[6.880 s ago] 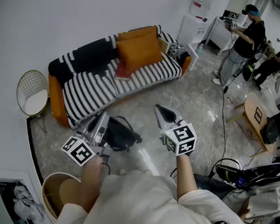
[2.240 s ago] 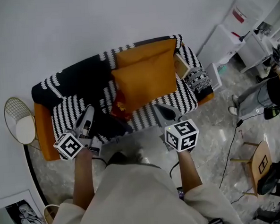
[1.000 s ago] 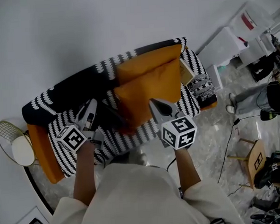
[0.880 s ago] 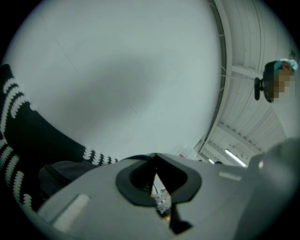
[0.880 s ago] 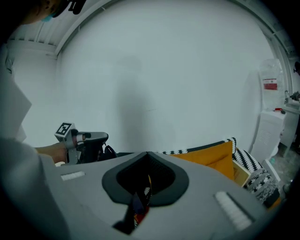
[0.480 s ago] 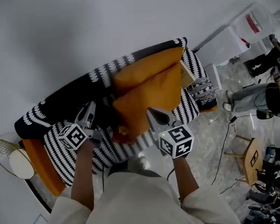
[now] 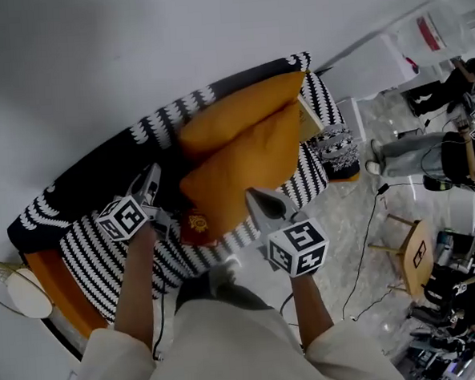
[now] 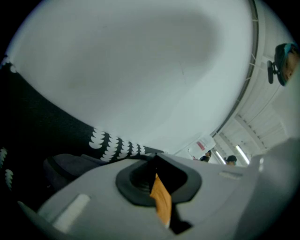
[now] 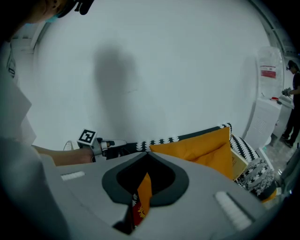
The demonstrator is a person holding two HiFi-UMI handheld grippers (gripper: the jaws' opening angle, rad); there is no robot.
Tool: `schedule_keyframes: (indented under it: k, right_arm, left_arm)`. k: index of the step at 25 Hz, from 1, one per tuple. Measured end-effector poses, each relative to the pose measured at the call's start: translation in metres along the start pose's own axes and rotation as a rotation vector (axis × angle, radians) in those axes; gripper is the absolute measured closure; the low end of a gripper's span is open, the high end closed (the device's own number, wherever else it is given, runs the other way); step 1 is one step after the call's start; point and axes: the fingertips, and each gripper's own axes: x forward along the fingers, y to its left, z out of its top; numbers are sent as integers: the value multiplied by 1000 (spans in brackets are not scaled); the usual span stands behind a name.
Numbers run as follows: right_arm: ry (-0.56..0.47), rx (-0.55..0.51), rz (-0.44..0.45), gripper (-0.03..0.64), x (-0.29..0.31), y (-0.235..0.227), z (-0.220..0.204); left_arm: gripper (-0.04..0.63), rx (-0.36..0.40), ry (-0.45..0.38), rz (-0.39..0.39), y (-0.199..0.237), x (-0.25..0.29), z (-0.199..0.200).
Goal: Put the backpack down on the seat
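Left hand-held gripper (image 7: pixel 151 177) closed, over striped sofa (image 7: pixel 97 250)

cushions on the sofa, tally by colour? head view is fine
Orange: 2 (back orange cushion, front orange cushion)
Black-and-white patterned: 1 (patterned cushion)
Total: 3
Not counted: red flat item; I can't tell whether it's a cushion.

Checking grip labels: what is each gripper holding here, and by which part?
The left gripper is shut on the black backpack, seemingly near its top; the exact part is hidden. The right gripper is shut and empty.
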Motion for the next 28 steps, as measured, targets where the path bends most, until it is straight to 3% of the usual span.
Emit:
schedule_keyframes:
  k: [3,11,20,24,28]
  right_arm:
    - [27,15,-32,611,10,0,-15]
    - [51,26,-77,611,28,-20,-15]
    - [60,36,-98,611,35,-31,-31]
    - [56,36,-83,611,24,-43,-25]
    - [49,18,-63,611,12,-32,-44]
  left_arm:
    - [594,-27,-24,-14,21,14,6]
    - [594,26,-1,-67,41,92,20]
    - [591,115,53,-47,61,133,-9]
    - [489,130,63,6,56,137,-10]
    - [415,180,76,118,74,107,-29]
